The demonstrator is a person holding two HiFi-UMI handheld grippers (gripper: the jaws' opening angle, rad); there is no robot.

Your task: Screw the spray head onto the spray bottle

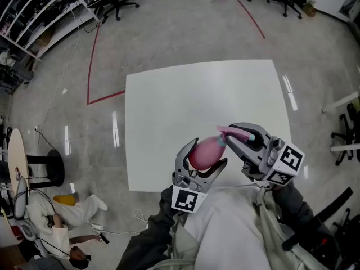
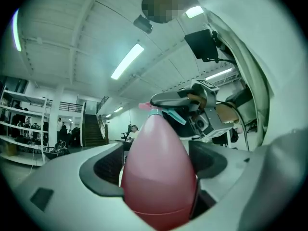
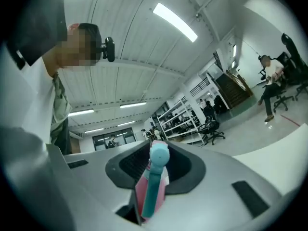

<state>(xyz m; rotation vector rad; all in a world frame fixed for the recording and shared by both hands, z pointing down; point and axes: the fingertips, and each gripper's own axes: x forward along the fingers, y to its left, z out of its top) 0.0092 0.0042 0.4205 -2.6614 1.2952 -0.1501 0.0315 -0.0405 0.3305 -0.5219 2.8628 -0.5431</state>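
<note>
A pink, egg-shaped spray bottle is held above the near edge of the white table, with my left gripper shut round its body. The left gripper view shows the bottle wedged between the jaws of that gripper, neck pointing away. The pink and teal spray head sits at the bottle's neck, and my right gripper is shut on it. In the right gripper view the head, teal trigger facing the camera, fills the gap in the right gripper. The neck joint itself is hidden.
Both grippers hang over the table's near right part, close to the person's chest. Round the table is grey floor with red tape lines. Shelving stands far left, office chairs at the back, and a person sits low at left.
</note>
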